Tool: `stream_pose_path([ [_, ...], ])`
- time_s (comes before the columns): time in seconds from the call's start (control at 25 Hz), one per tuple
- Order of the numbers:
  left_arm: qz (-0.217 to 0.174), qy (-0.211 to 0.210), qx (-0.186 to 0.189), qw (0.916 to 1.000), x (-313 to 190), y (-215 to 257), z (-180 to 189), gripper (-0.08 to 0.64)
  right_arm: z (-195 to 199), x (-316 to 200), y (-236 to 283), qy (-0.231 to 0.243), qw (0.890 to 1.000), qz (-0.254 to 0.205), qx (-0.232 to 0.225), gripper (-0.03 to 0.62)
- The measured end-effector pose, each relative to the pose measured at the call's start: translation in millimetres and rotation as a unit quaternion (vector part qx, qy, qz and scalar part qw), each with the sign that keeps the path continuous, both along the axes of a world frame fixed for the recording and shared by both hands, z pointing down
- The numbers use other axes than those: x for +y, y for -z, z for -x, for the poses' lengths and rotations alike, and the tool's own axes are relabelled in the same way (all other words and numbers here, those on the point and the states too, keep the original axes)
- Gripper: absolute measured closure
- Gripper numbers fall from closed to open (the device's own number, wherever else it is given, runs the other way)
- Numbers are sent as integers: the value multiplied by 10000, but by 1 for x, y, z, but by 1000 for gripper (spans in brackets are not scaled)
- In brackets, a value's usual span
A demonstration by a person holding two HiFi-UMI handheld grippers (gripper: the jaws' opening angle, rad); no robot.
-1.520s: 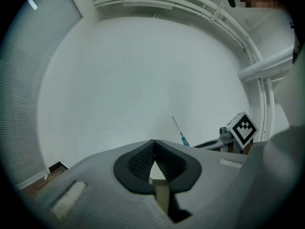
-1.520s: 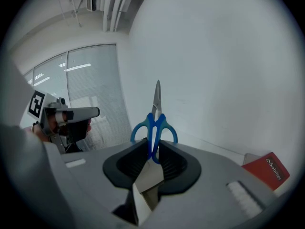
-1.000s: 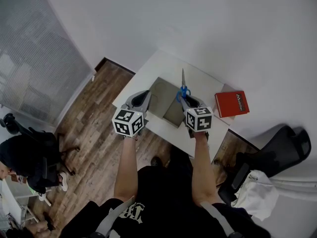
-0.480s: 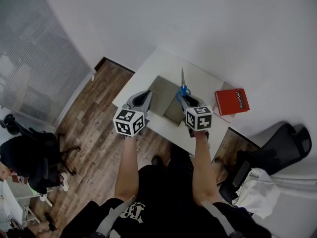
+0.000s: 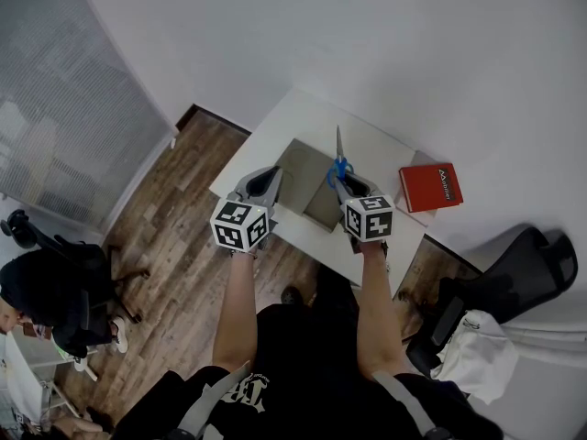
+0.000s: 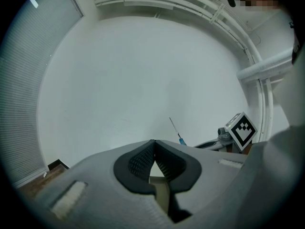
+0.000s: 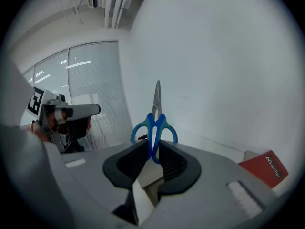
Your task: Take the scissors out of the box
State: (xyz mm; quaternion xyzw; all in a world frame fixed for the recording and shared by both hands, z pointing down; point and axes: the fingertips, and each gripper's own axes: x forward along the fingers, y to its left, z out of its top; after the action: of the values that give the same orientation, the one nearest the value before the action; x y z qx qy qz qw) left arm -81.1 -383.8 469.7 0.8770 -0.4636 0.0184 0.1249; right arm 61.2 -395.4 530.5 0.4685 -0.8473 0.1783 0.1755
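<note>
The scissors [image 5: 337,159] have blue handles and steel blades that point up and away from me, above the open cardboard box [image 5: 295,183] on the white table [image 5: 303,122]. My right gripper [image 5: 341,187] is shut on the handles; in the right gripper view the scissors [image 7: 153,120] stand upright out of the right gripper [image 7: 153,149]. My left gripper [image 5: 266,180] sits at the box's left edge. In the left gripper view the left gripper [image 6: 153,144] has its pads meeting at the tips, with tan cardboard showing below them. The scissors [image 6: 175,130] also show small there.
A red book [image 5: 429,189] lies on the table right of the box, also seen as a red book [image 7: 262,168] in the right gripper view. A black office chair [image 5: 514,273] stands at the right. A seated person [image 5: 46,301] is at the far left on the wooden floor.
</note>
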Motion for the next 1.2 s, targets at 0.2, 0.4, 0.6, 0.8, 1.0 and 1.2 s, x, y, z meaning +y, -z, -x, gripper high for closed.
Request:
stream_pose_path([
  [0.2, -3, -9, 2, 10000, -1, 1, 0, 561, 1, -1, 1, 7, 10000, -7, -3, 512],
  [0.4, -9, -19, 6, 10000, 0, 2, -2, 561, 0, 1, 2, 26, 10000, -14, 17, 512],
  [0.6, -7, -27, -8, 10000, 1, 1, -4, 561, -3, 3, 0, 42, 10000, -34, 70, 513],
  [0.8, -10, -36, -17, 10000, 2, 2, -5, 561, -4, 5, 0, 49, 10000, -29, 67, 513],
  [1.0, 0, -33, -18, 10000, 3, 0, -5, 561, -3, 5, -2, 71, 9999, -27, 80, 514],
  [1.2, 2, -17, -35, 10000, 1, 0, -5, 561, -5, 3, -3, 77, 9999, -17, 92, 514],
])
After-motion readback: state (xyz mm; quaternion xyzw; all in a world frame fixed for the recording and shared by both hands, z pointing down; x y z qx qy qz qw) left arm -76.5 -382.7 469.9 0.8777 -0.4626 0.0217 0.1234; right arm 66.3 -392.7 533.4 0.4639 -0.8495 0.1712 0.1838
